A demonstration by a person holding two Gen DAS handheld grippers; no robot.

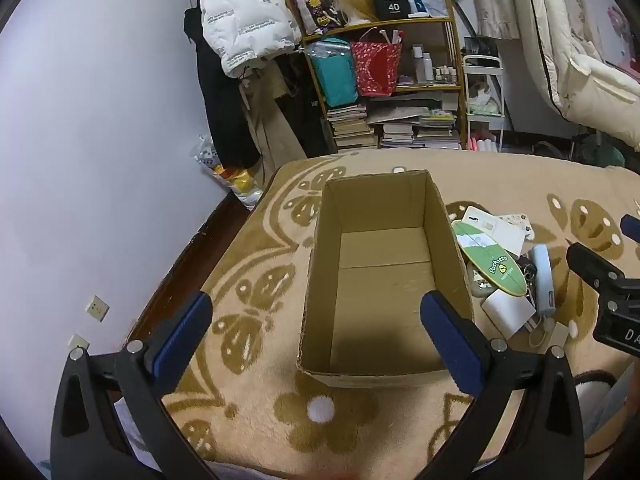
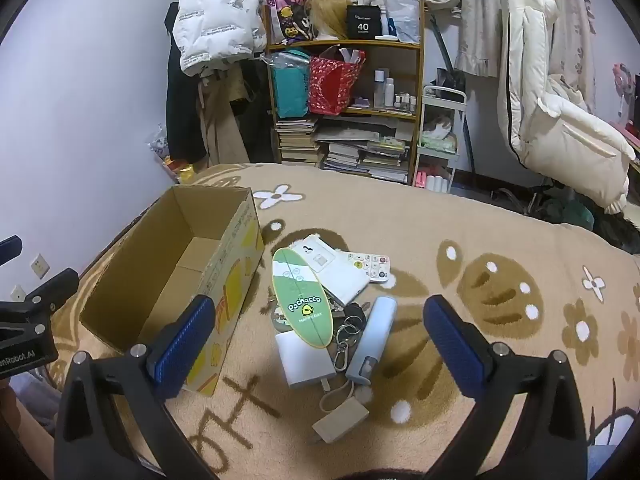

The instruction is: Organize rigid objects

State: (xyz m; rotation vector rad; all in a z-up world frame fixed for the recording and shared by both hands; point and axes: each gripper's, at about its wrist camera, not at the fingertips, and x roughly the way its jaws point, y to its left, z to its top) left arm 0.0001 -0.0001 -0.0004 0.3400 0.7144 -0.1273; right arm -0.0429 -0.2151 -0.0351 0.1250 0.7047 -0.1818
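You are holding your left gripper (image 1: 316, 330) with its blue-padded fingers spread wide apart, gripping nothing, over the near end of an open cardboard box (image 1: 382, 280) that is sitting on a plush tan blanket (image 1: 256, 412) patterned with brown flowers; your right gripper (image 2: 318, 338) is likewise hanging with its fingers wide apart and nothing between them, above a heap of small rigid items lying just beside the box's printed yellow side. In that heap, a green oval Pochacco board (image 2: 302, 298) is lying across a white flat case (image 2: 334, 270), with a white remote control (image 2: 370, 266) poking out behind it; a pale blue cylindrical device (image 2: 374, 338) is resting beside a tangle of dark keys and metal rings (image 2: 348, 330); a white rectangular power bank (image 2: 306, 358) is sitting at the near edge, touching a beige plug adapter's cord (image 2: 338, 398), with the adapter (image 2: 340, 422) itself nearest you. The box's corrugated walls are standing upright, its floor showing only a seam; its near wall is partly blocking your left view of the heap. Behind the blanket, a wooden shelf (image 2: 418, 80) is sagging with stacked books, a red bag and a teal bag; a white puffer jacket (image 2: 218, 20) is hanging to its left. The items under the oval board are too covered to identify.
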